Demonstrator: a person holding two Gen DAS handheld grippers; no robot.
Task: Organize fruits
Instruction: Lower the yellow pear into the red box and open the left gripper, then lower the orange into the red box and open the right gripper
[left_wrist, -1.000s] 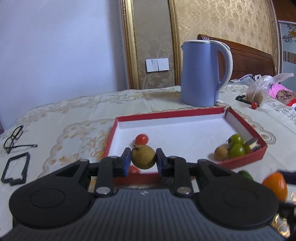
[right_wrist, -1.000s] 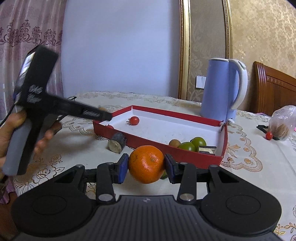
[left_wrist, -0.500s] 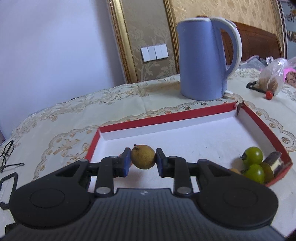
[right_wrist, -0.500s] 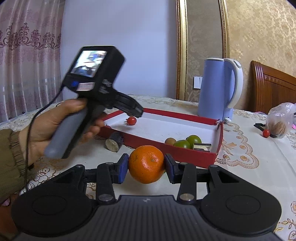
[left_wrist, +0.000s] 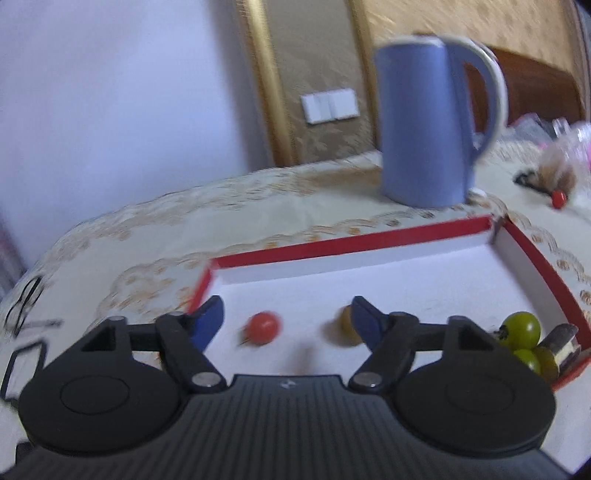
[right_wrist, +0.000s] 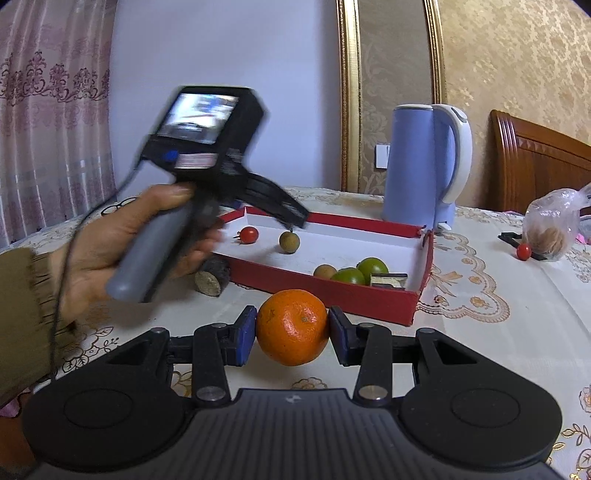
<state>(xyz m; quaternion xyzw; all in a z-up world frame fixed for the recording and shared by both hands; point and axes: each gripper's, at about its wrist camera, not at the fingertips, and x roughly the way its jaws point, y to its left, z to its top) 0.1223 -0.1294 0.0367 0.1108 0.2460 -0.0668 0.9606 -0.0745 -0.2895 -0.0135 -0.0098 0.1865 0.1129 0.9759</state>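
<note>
Several fruits already lie in the red-walled, white-floored cardboard tray (right_wrist: 369, 295) (small brown round fruit (right_wrist: 289, 242) under the wide-open left gripper (left_wrist: 287, 317)), while the right gripper (right_wrist: 291, 334) clamps the orange tangerine (right_wrist: 291, 326) near the tray, unplaced.

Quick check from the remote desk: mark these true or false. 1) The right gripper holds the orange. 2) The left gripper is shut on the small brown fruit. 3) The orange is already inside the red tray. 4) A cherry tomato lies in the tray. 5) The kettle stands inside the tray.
1) True: the right gripper is shut on the orange.
2) False: the left gripper is open; the small brown fruit sits on the floor of the red tray.
3) False: it is outside, in front of the near wall.
4) True: the cherry tomato lies there.
5) False: the kettle stands behind the tray.
</note>
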